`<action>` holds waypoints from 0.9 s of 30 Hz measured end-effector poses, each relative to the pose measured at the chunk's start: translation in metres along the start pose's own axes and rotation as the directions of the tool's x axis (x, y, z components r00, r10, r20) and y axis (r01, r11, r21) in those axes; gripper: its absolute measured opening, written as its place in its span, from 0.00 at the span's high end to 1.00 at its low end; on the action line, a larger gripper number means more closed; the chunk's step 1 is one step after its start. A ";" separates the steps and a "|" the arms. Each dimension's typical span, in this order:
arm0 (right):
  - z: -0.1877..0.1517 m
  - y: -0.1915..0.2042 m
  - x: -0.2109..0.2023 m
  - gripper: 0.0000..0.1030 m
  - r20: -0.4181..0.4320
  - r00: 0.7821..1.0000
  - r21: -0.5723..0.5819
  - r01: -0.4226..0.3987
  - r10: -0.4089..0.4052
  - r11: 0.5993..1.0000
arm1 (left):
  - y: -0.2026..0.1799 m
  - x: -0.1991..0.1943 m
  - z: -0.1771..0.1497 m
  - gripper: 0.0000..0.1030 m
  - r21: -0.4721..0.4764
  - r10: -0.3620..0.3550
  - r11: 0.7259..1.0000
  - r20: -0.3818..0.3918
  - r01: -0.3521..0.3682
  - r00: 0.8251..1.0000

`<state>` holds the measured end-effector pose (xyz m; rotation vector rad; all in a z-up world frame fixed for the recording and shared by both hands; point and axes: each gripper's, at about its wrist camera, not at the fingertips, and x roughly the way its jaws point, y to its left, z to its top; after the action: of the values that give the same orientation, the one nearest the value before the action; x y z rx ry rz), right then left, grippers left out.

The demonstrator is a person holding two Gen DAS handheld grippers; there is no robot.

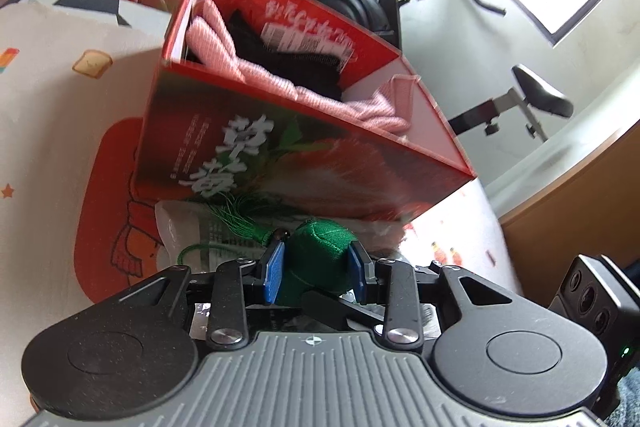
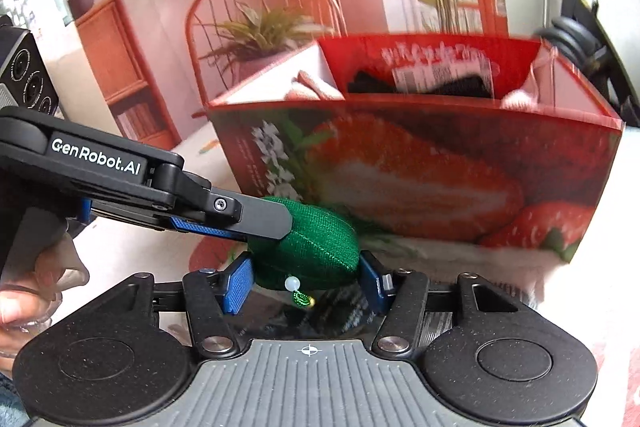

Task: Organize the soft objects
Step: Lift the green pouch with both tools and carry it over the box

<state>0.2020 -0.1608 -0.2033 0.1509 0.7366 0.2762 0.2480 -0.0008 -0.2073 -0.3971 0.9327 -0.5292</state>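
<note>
Your left gripper (image 1: 316, 273) is clamped on the small green fabric pouch (image 1: 320, 259), its green tassel (image 1: 244, 223) trailing ahead-left over a clear printed plastic packet (image 1: 192, 231). Your right gripper (image 2: 308, 281) brackets the same pouch (image 2: 316, 247); contact unclear. "GenRobot.AI" reads on the left gripper's arm; just beyond stands the red strawberry-print cardboard box (image 1: 280, 155), white Chinese lettering blurred, holding pink knitted cloth (image 1: 248, 67).
</note>
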 end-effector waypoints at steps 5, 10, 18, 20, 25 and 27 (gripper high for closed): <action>0.016 0.009 -0.016 0.49 0.073 0.997 -0.052 0.012 -0.008 0.999 | -0.013 -0.020 0.011 0.65 0.030 -0.019 0.999 0.070 0.016 0.997; 0.031 0.015 -0.026 0.49 0.112 0.993 -0.102 0.039 -0.028 0.994 | -0.024 -0.031 0.018 0.65 0.054 -0.035 0.998 0.110 0.029 0.993; 0.048 0.021 -0.040 0.49 0.162 0.986 -0.133 0.052 -0.030 0.990 | -0.043 -0.044 0.030 0.65 0.116 -0.025 0.993 0.135 0.009 0.990; 0.054 0.023 -0.045 0.49 0.178 0.984 -0.139 0.054 -0.029 0.989 | -0.051 -0.051 0.038 0.65 0.138 -0.023 0.990 0.144 0.003 0.989; 0.086 0.023 -0.065 0.49 0.263 0.964 -0.156 0.063 -0.020 0.986 | -0.081 -0.072 0.067 0.65 0.246 -0.035 0.969 0.209 -0.017 0.977; 0.104 0.022 -0.070 0.49 0.292 0.956 -0.165 0.074 -0.024 0.984 | -0.090 -0.077 0.083 0.65 0.260 -0.049 0.966 0.231 -0.013 0.972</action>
<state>0.2192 -0.1653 -0.0770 0.0056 0.4224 0.2629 0.2573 -0.0197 -0.0641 -0.2248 0.6204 -0.5991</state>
